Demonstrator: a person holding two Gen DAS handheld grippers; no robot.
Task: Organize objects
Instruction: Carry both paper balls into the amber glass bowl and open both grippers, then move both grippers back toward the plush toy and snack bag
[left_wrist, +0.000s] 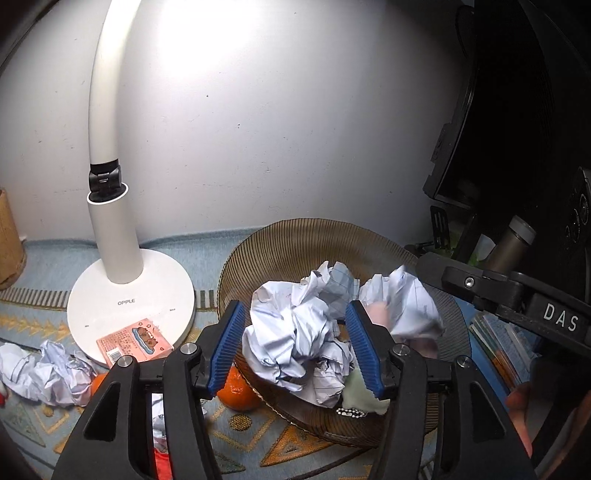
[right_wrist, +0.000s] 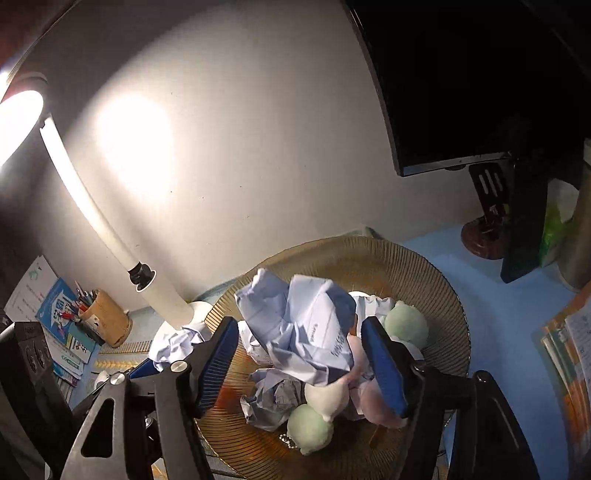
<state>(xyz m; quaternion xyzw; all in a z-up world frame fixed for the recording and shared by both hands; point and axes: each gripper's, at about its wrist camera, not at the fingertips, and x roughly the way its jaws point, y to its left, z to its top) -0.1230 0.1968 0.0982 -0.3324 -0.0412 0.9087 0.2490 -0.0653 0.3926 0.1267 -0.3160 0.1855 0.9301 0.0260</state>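
Note:
A brown ribbed glass bowl (left_wrist: 295, 240) (right_wrist: 406, 258) holds several crumpled lined paper balls (left_wrist: 291, 332) (right_wrist: 306, 325) and small plush toys in green, white and pink (right_wrist: 308, 428). My left gripper (left_wrist: 295, 310) hovers over the bowl's near side, open, with a paper ball lying between its blue pads and a gap on the left. My right gripper (right_wrist: 300, 323) is over the same bowl, also open, with a paper wad between the pads and untouched by the left one. More crumpled paper (left_wrist: 48, 373) lies on the patterned cloth at left. An orange (left_wrist: 236, 391) sits against the bowl.
A white desk lamp (left_wrist: 129, 306) stands left of the bowl with a pink packet (left_wrist: 135, 341) on its base. A dark monitor (right_wrist: 461, 92) hangs at the right. A pen holder (right_wrist: 107, 317) and books (right_wrist: 62, 321) stand far left. Booklets (right_wrist: 569, 354) lie at right.

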